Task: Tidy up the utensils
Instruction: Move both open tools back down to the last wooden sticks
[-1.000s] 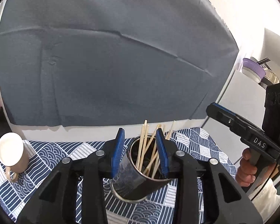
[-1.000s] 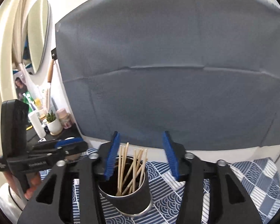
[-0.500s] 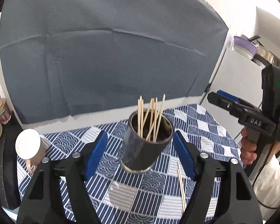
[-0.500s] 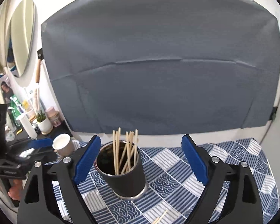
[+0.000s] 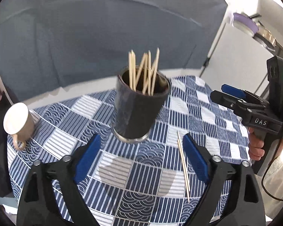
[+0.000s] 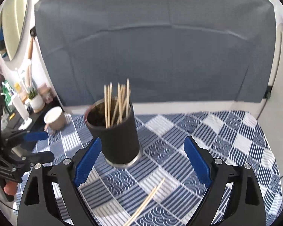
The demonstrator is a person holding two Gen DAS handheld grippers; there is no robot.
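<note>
A dark metal cup [image 5: 137, 111] stands on the blue checked tablecloth [image 5: 198, 113] with several wooden chopsticks [image 5: 143, 69] upright in it. A loose pair of chopsticks [image 5: 183, 162] lies on the cloth just in front of it, to the right. My left gripper [image 5: 141, 138] hovers just short of the cup's base, its jaws opening, nothing between them. In the right wrist view the cup [image 6: 118, 137] is ahead and left of my right gripper [image 6: 142, 141], which is open and empty above the loose chopsticks [image 6: 147, 201]. Each gripper shows in the other's view: right gripper [image 5: 224, 94], left gripper [image 6: 41, 146].
A brown paper cup [image 5: 17, 120] stands at the cloth's far left corner. A grey backdrop hangs behind the table. A dark shelf on the left carries a potted plant [image 6: 35, 99] and bottles. Bowls [image 5: 245, 22] sit on a white unit to the right.
Both pairs of jaws have spread wide and drawn back from the cup, which now stands free beyond the tips. Both views have tipped downward, and the loose chopsticks have come into sight.
</note>
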